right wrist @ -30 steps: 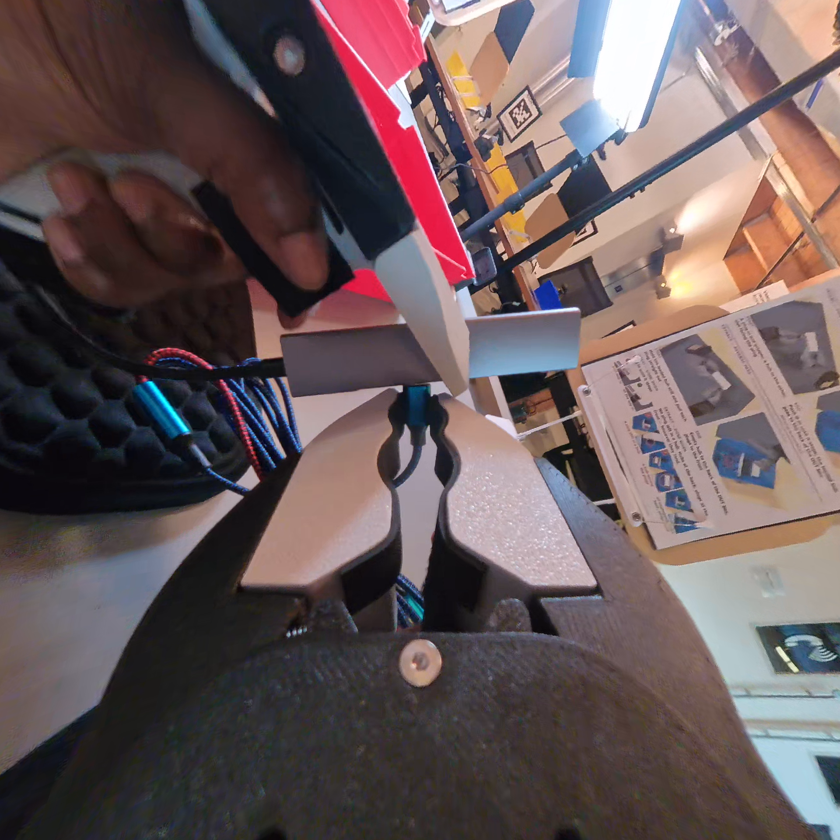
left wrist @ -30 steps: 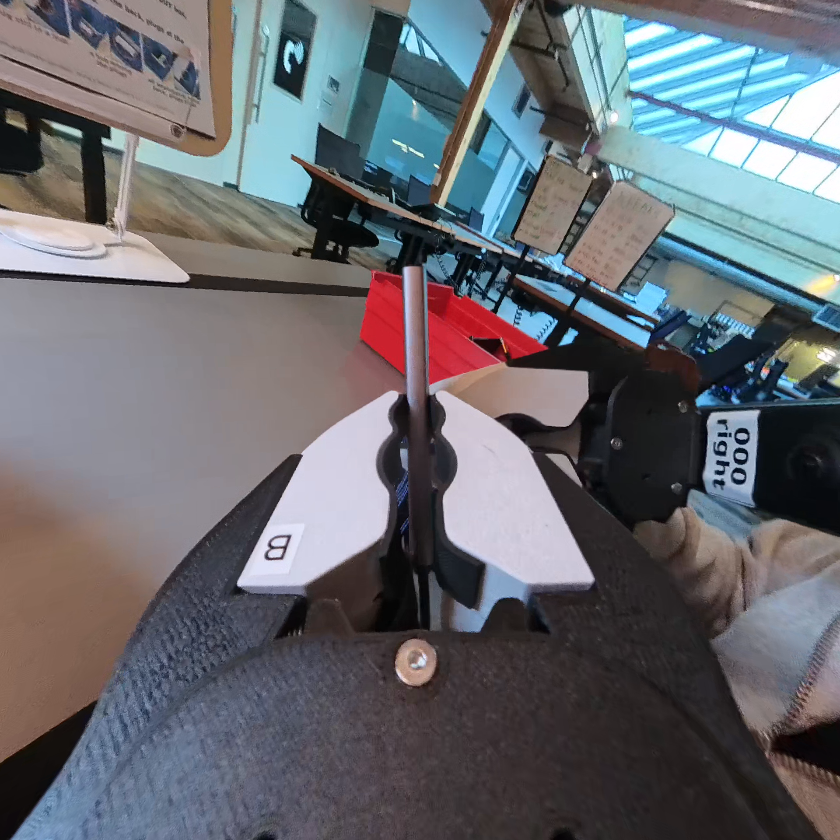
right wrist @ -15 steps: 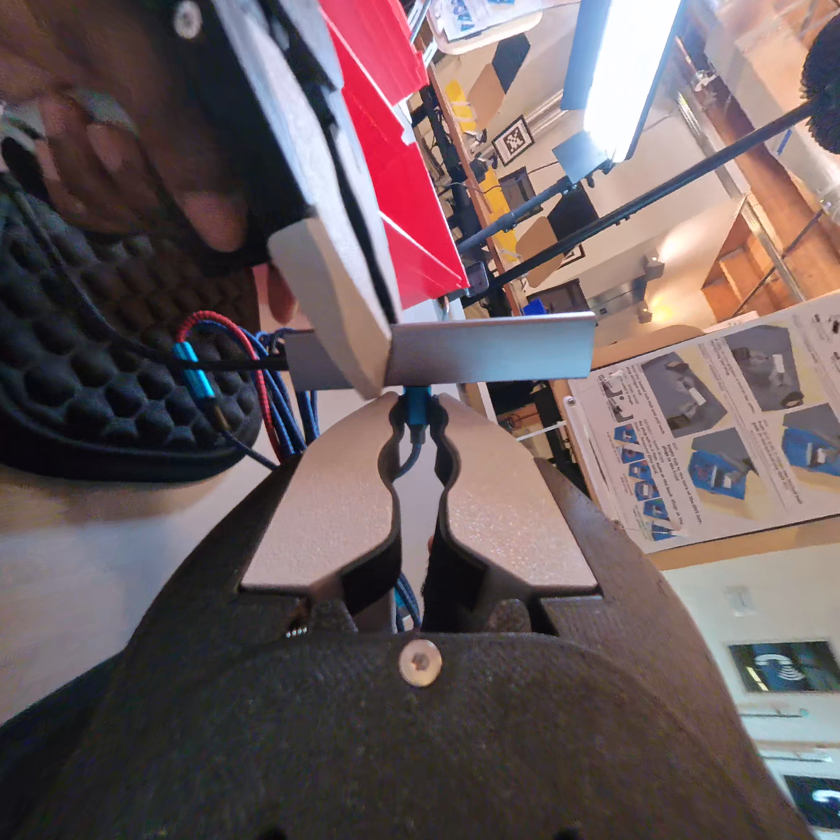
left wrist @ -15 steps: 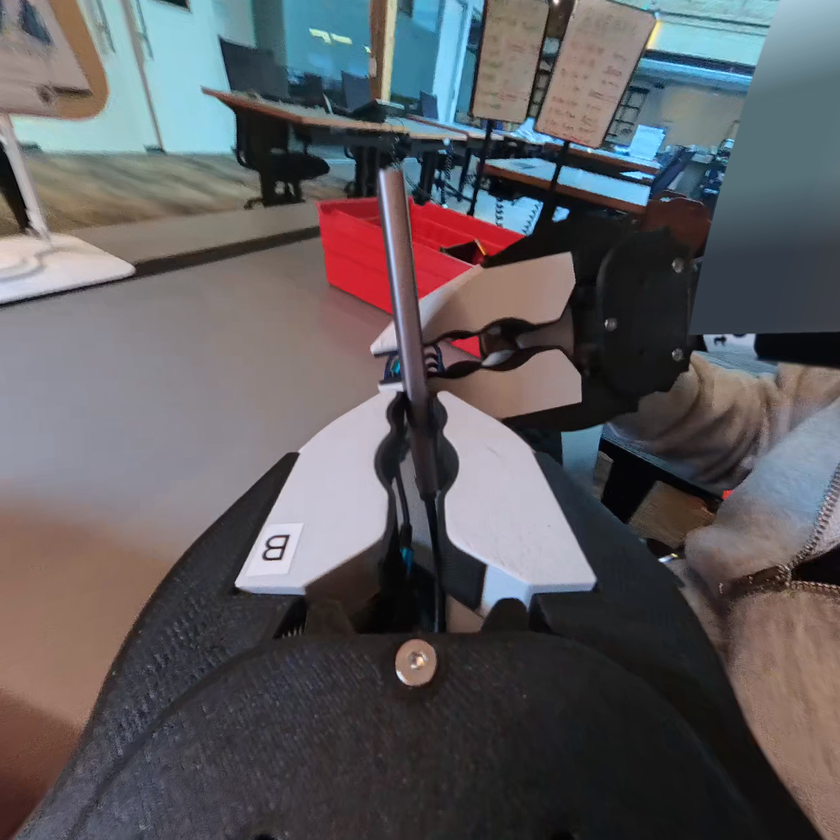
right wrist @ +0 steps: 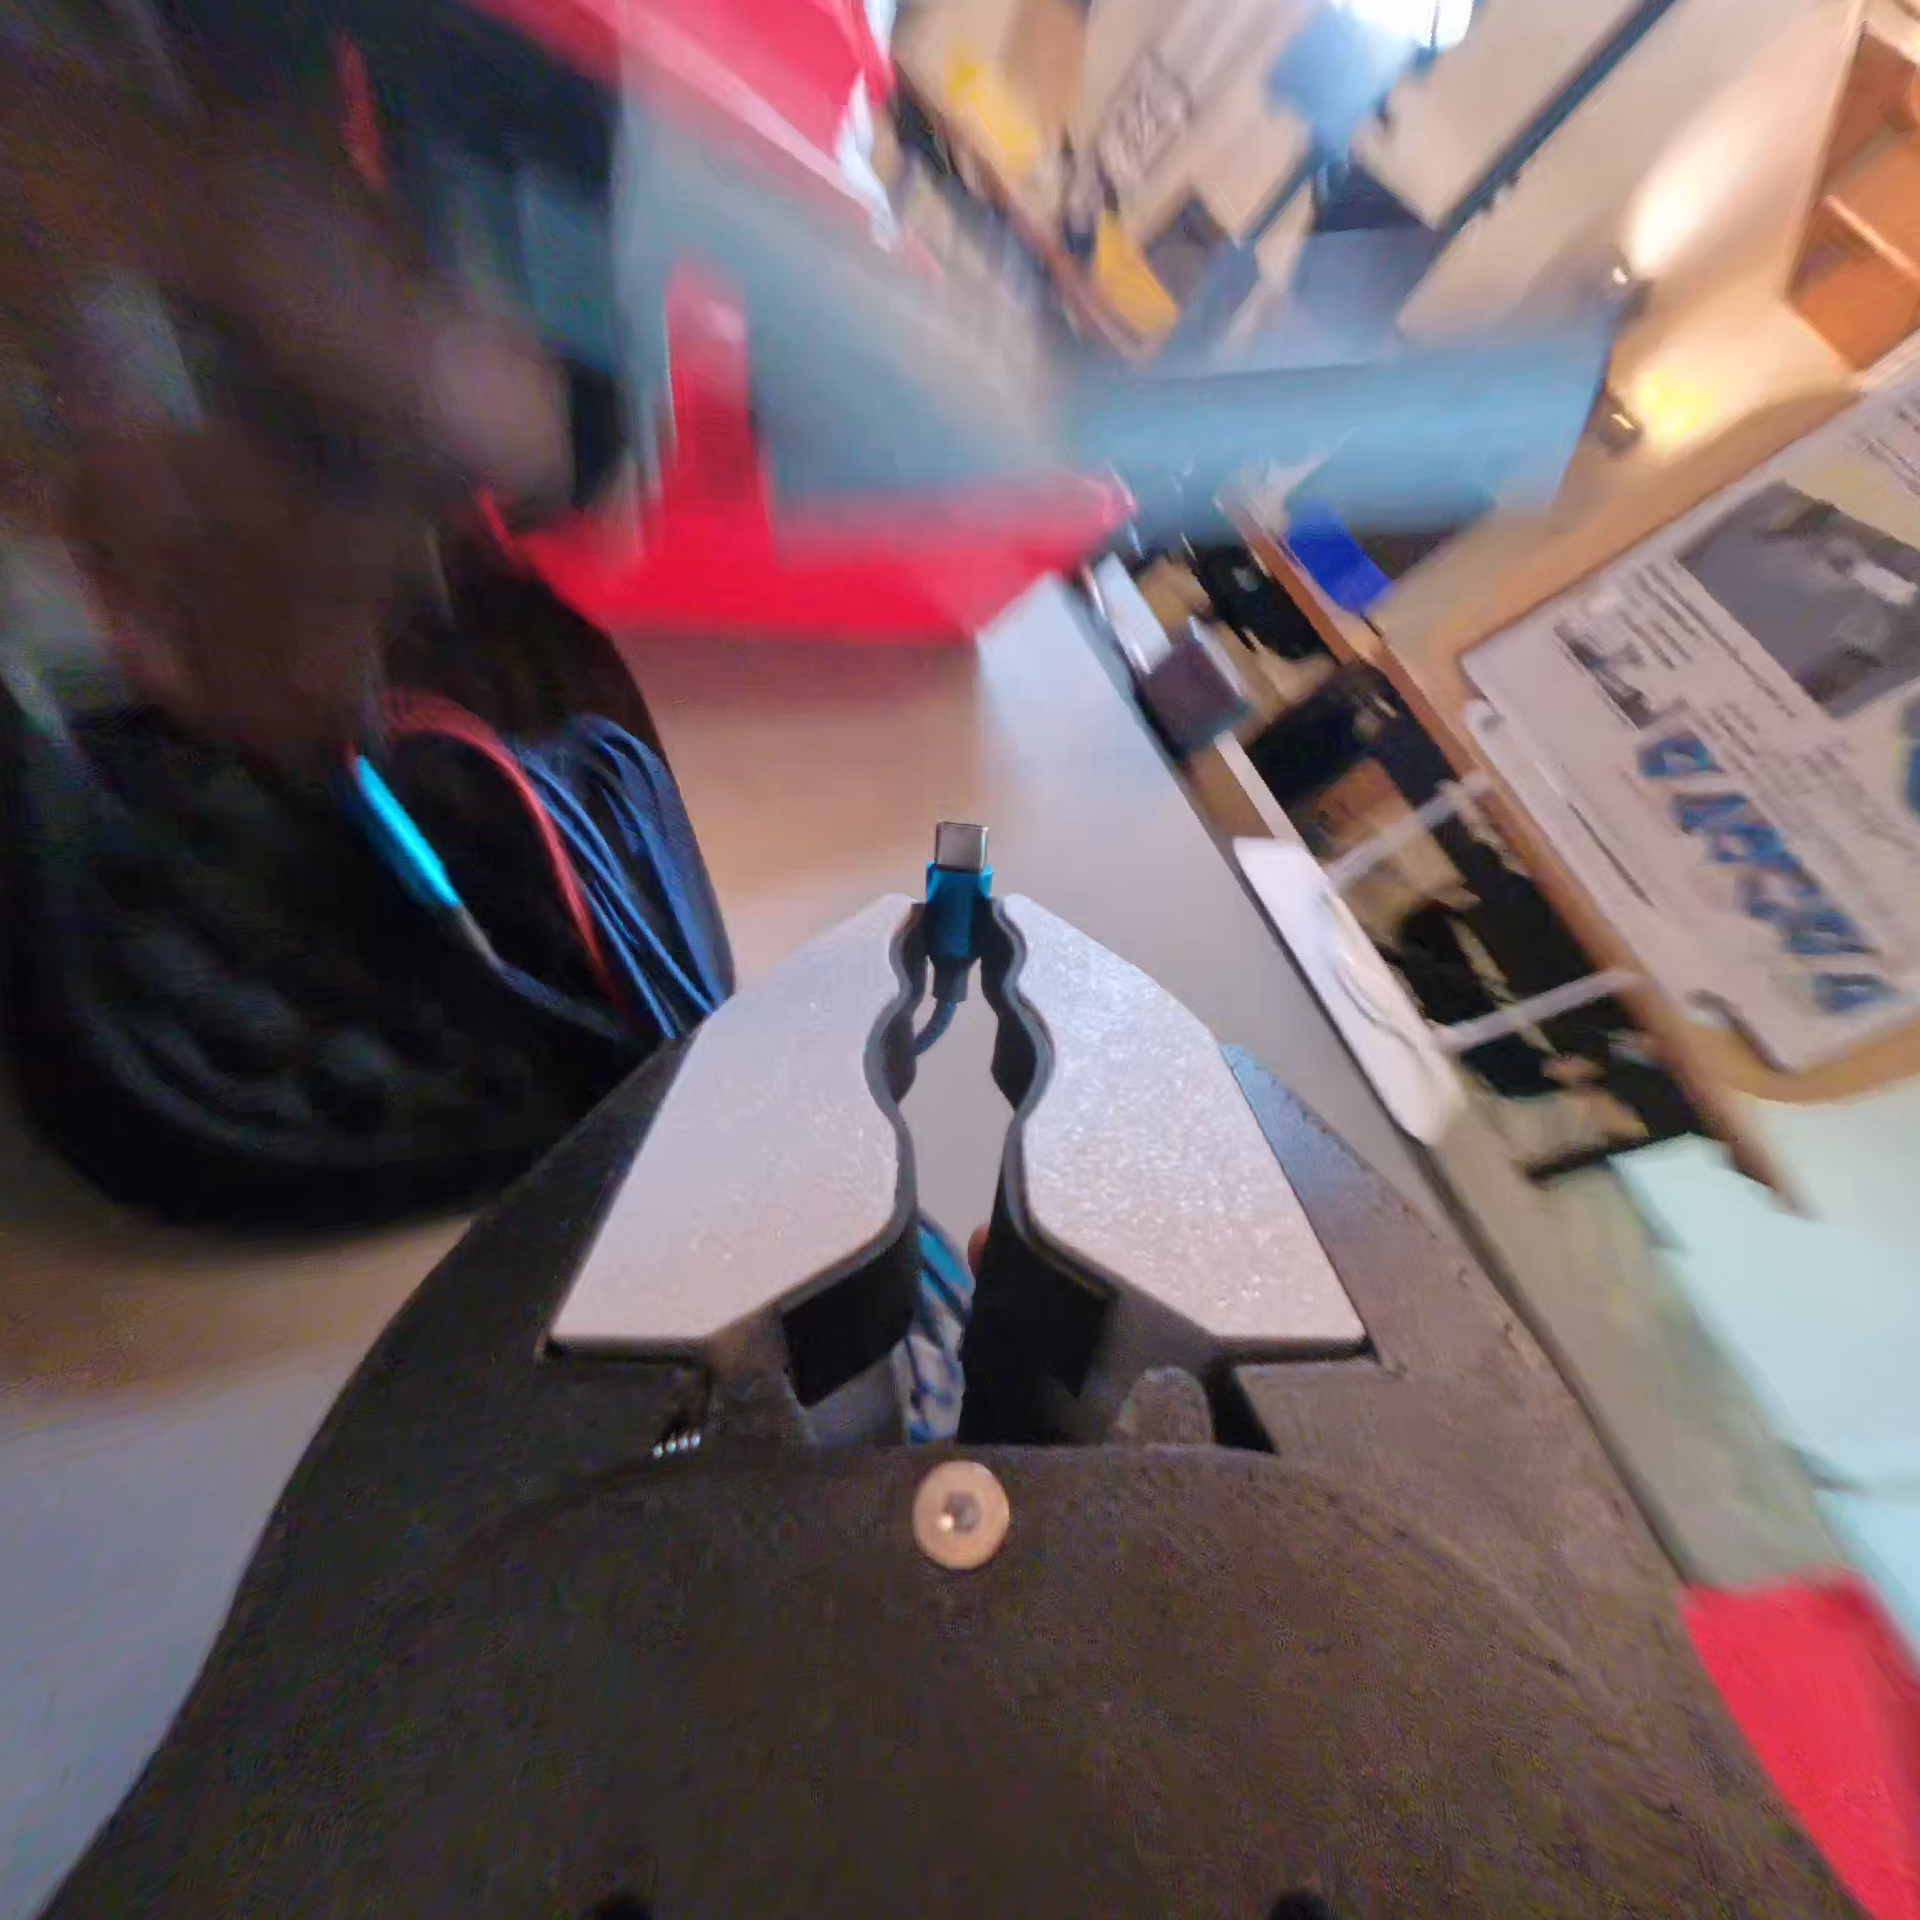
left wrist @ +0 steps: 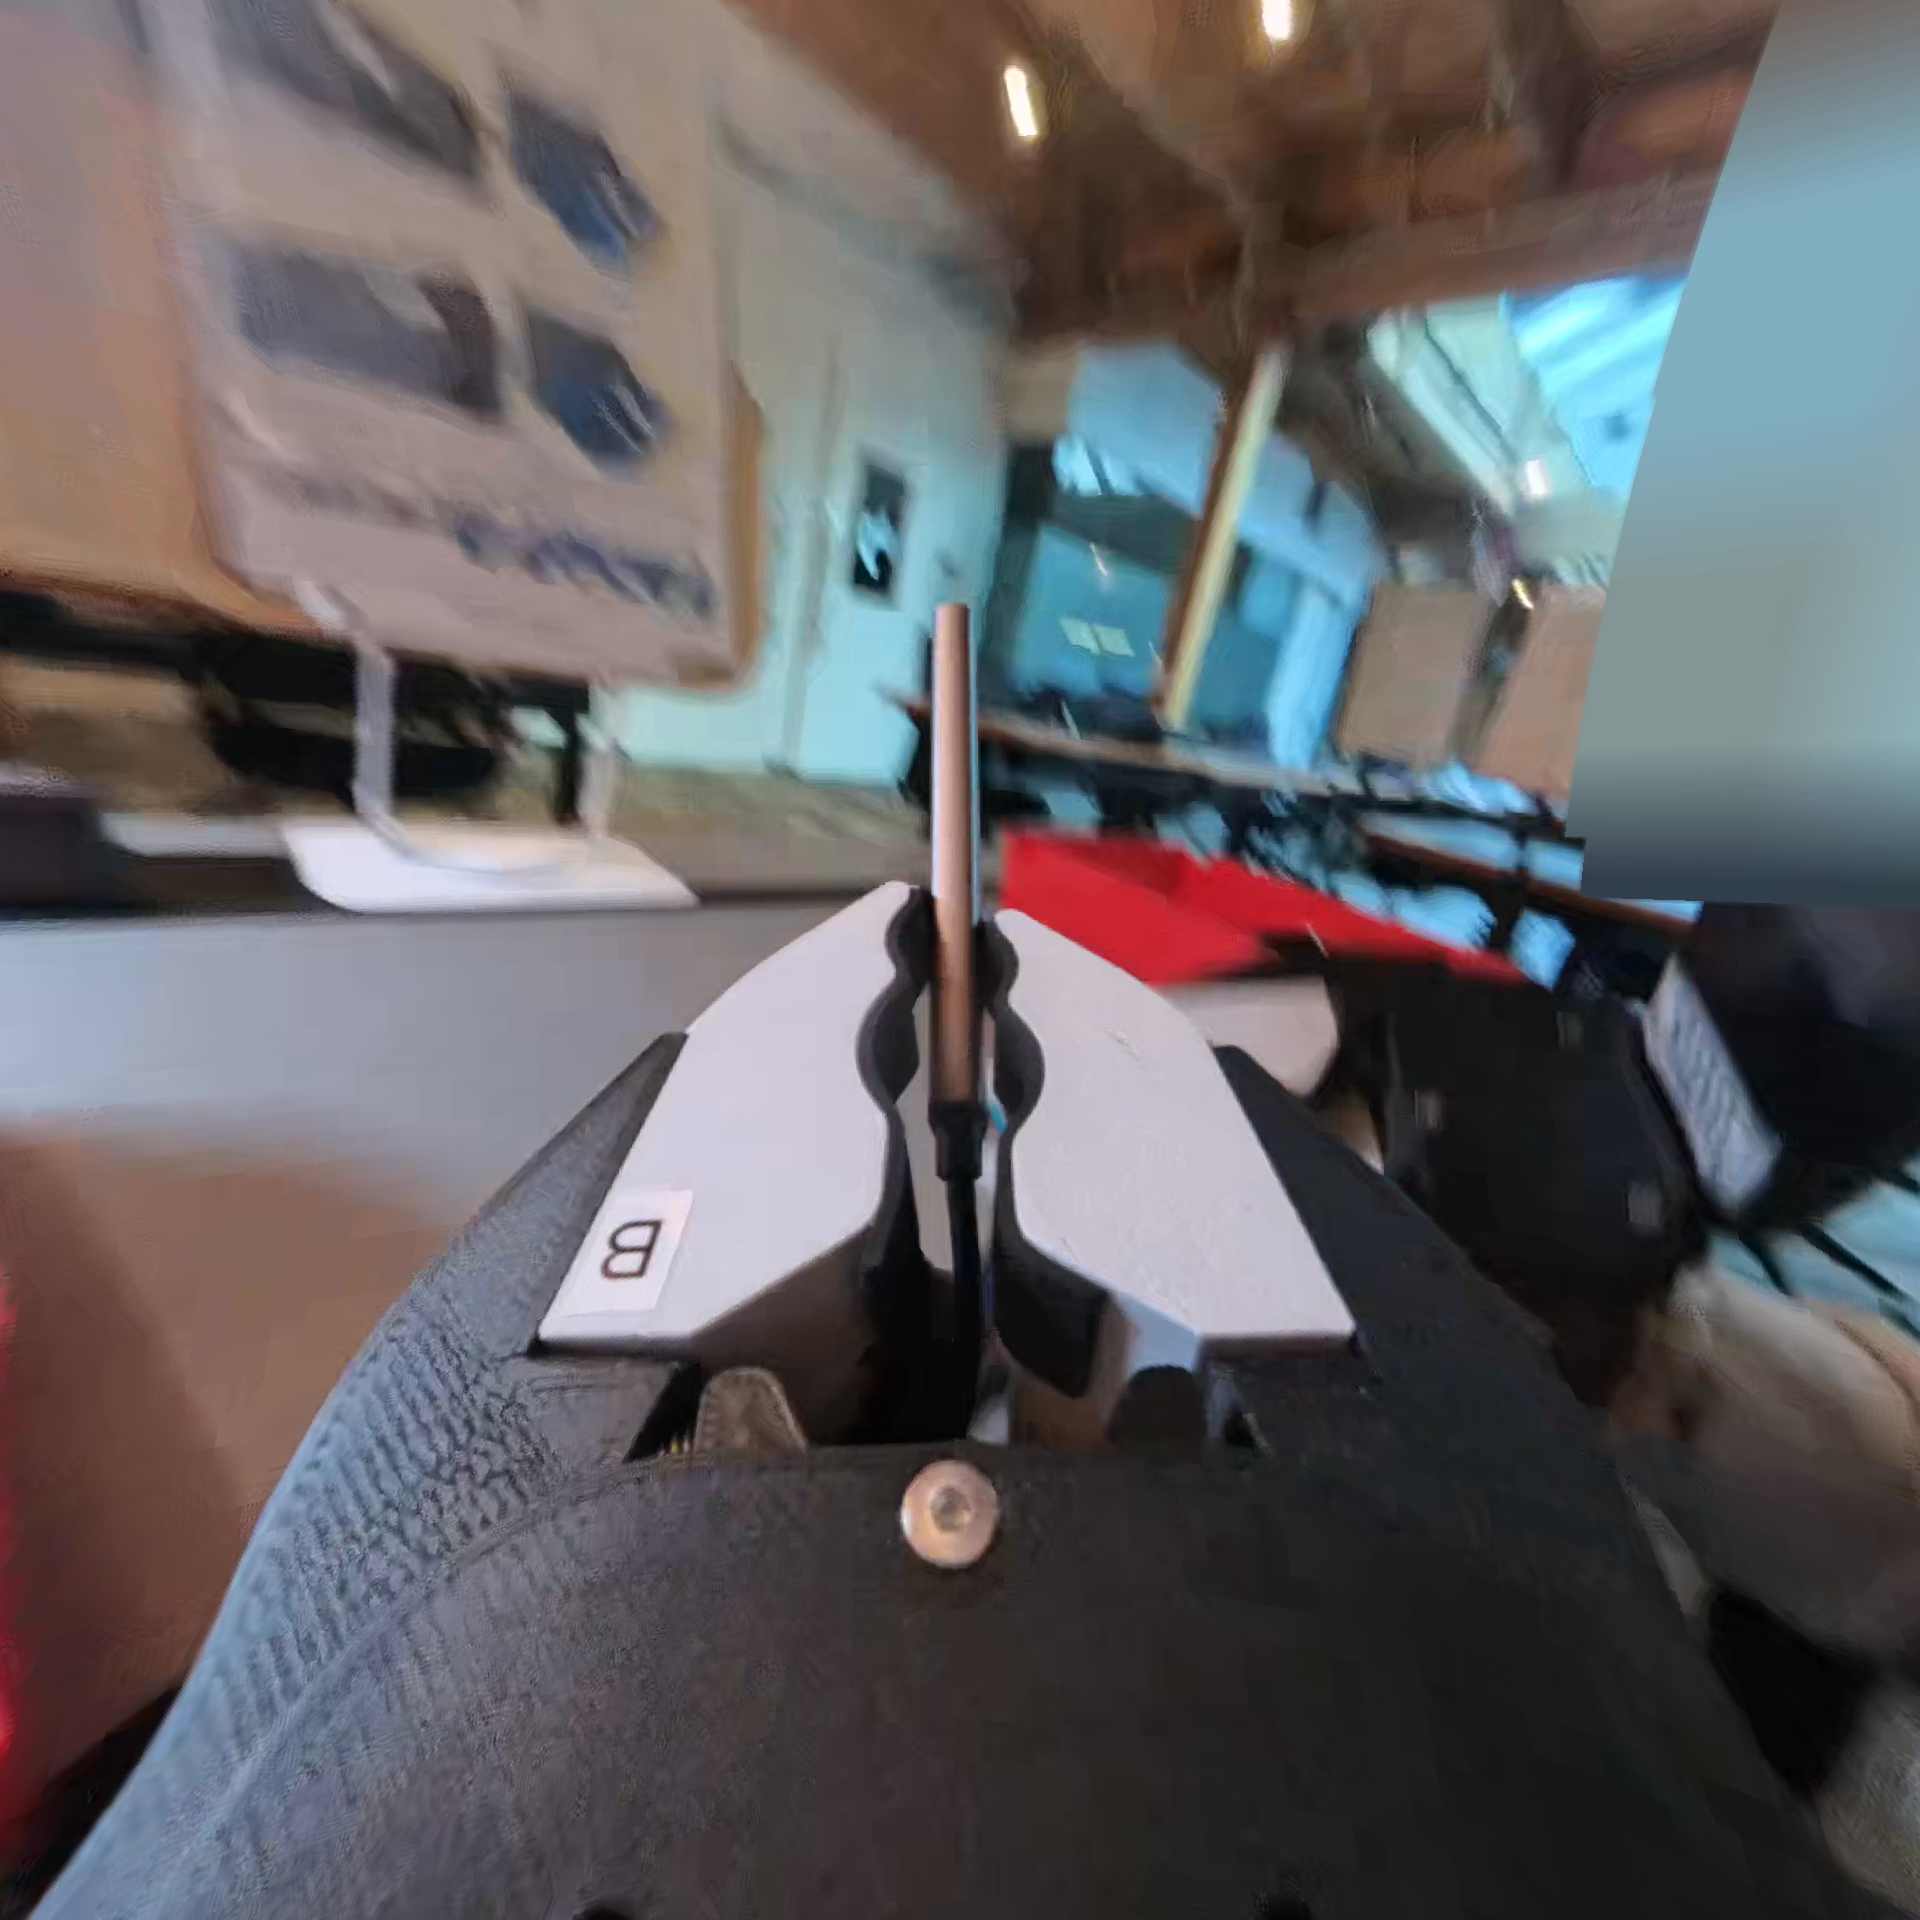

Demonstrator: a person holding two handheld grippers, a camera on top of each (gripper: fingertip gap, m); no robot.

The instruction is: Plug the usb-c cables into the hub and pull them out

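Note:
My left gripper is shut on the thin grey hub, held edge-on and upright above the table; its black lead runs back between the fingers. My right gripper is shut on the blue usb-c cable plug, whose bare metal tip points forward, free of the hub. The hub shows only as a grey-blue blur in the right wrist view. More blue and red cables lie bundled on a black pad at the left. The right gripper appears as a dark blur in the left wrist view.
A red bin stands on the grey table behind the grippers. An instruction board on a clear stand with a white base stands at the table's far side; it also shows in the right wrist view.
The blue plug has come out of the hub. The two grippers have moved apart quickly, and both views are blurred by the motion.

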